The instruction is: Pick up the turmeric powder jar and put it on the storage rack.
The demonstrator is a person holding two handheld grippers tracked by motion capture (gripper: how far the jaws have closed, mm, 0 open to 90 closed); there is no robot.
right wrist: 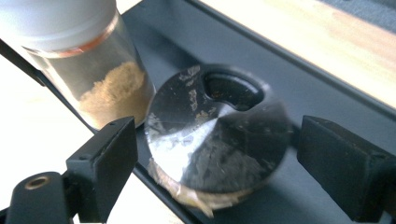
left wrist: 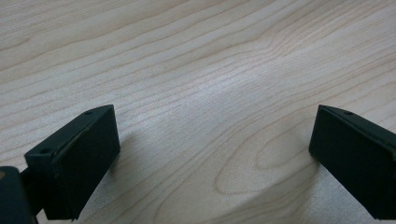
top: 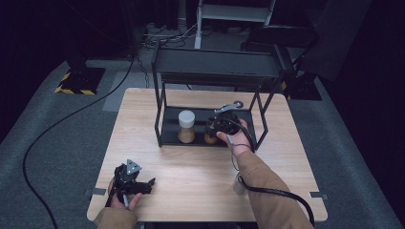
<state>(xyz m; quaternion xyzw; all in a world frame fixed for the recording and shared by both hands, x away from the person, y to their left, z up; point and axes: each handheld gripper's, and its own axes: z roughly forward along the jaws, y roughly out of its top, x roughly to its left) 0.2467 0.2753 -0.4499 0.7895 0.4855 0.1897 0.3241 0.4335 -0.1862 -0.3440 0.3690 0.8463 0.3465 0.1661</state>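
White-capped jar [right wrist: 88, 60] holds tan powder [right wrist: 114, 93].

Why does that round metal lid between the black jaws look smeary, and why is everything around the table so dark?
In the right gripper view the metal lid is very close to the lens, so it blurs and glare streaks across it; the jar with tan powder beside it is soft too. In the high view light falls on the table while the room behind stays black. The left gripper view's wood grain is sharp.
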